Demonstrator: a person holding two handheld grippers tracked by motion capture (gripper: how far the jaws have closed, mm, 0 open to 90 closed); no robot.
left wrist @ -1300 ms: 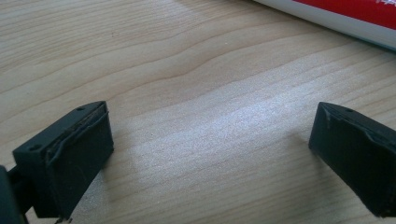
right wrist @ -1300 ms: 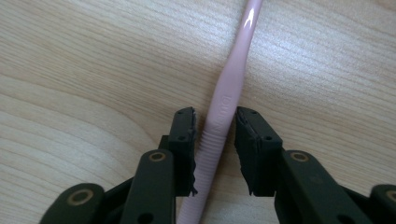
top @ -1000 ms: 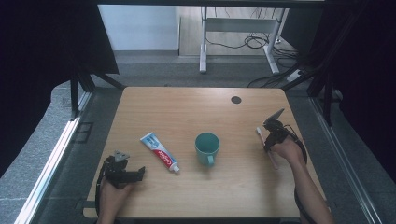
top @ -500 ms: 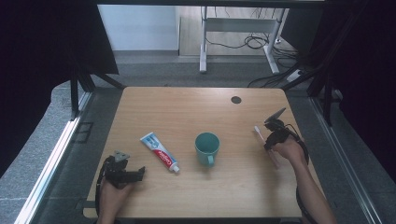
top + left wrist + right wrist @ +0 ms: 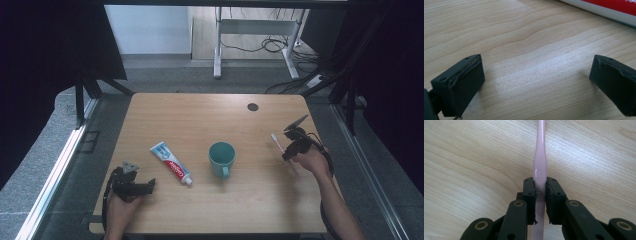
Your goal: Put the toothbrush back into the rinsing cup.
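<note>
Right gripper view looks along two black jaws pinched tight on the handle of a pink toothbrush, which runs straight away over the wooden table. From the high view, the right gripper holds that toothbrush at the table's right side, its head pointing up-left, well right of the teal mug. The left gripper rests at the near left corner, jaws spread wide with bare wood between them, near the toothpaste tube.
</note>
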